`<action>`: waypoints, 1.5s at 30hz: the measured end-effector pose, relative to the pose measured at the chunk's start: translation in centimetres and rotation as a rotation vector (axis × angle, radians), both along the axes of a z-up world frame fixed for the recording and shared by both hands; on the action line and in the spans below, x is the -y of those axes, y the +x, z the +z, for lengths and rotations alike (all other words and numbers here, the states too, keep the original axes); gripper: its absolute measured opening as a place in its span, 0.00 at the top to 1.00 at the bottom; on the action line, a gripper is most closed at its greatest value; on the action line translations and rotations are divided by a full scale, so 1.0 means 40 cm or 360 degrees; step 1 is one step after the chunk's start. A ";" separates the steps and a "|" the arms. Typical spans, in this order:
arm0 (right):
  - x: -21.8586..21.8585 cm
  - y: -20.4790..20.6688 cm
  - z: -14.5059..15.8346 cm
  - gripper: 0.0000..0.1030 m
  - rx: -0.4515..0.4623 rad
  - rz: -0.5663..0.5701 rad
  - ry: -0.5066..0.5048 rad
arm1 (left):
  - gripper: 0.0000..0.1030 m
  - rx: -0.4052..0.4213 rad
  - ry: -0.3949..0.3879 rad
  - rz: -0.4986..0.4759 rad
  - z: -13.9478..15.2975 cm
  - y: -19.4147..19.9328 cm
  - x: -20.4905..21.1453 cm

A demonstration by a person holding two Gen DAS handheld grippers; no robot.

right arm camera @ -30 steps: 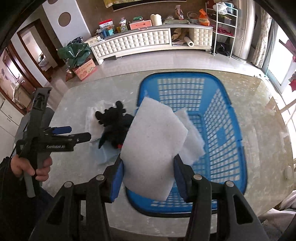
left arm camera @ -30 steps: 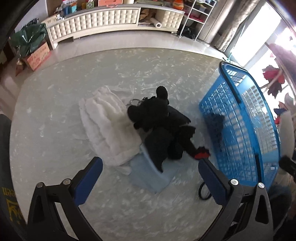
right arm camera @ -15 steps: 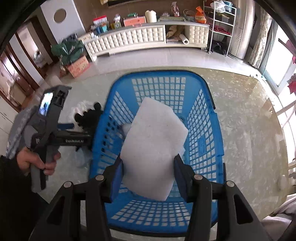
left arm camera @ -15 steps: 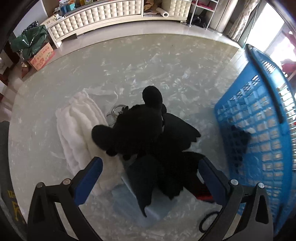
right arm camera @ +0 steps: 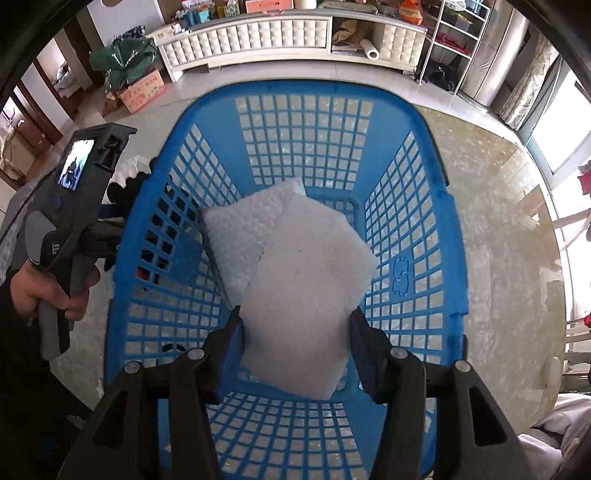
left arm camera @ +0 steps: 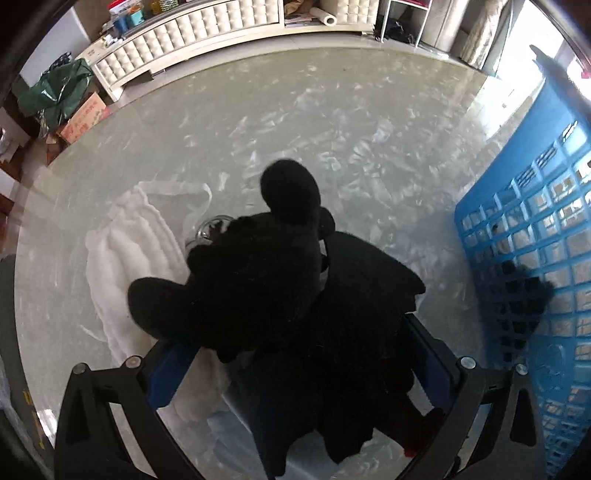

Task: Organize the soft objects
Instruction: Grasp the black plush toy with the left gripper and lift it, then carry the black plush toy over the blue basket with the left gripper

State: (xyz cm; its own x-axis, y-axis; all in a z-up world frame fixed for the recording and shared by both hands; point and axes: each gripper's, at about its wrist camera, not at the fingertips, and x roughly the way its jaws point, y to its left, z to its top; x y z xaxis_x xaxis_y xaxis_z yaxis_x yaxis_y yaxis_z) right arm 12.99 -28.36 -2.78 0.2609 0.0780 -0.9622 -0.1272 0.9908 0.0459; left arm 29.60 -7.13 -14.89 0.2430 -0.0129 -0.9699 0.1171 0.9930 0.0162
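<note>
In the left wrist view a black plush toy lies on the marble table, over a white folded cloth and a light blue cloth. My left gripper is open, its fingers on either side of the plush. In the right wrist view my right gripper is shut on a white foam sheet and holds it inside the blue basket. A second white foam pad lies in the basket.
The blue basket's mesh wall stands just right of the plush. A metal ring lies by the white cloth. A white cabinet and a cardboard box stand beyond the table. The left gripper's handle is beside the basket.
My left gripper has moved down onto the plush, which now fills the space between its fingers. My right gripper has carried the foam sheet from the basket's rim down into the basket.
</note>
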 end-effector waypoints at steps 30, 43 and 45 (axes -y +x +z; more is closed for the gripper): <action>-0.003 -0.029 0.020 0.07 0.0090 0.0059 -0.0043 | 0.45 0.0124 -0.0042 -0.0237 0.051 -0.062 -0.007; 0.050 -0.106 0.090 0.03 0.0313 0.0032 -0.0061 | 0.45 0.0365 -0.0130 -0.0347 0.293 -0.230 0.000; 0.055 -0.107 0.088 0.03 0.0319 0.0028 -0.0066 | 0.45 0.0411 -0.0156 -0.0371 0.337 -0.254 0.012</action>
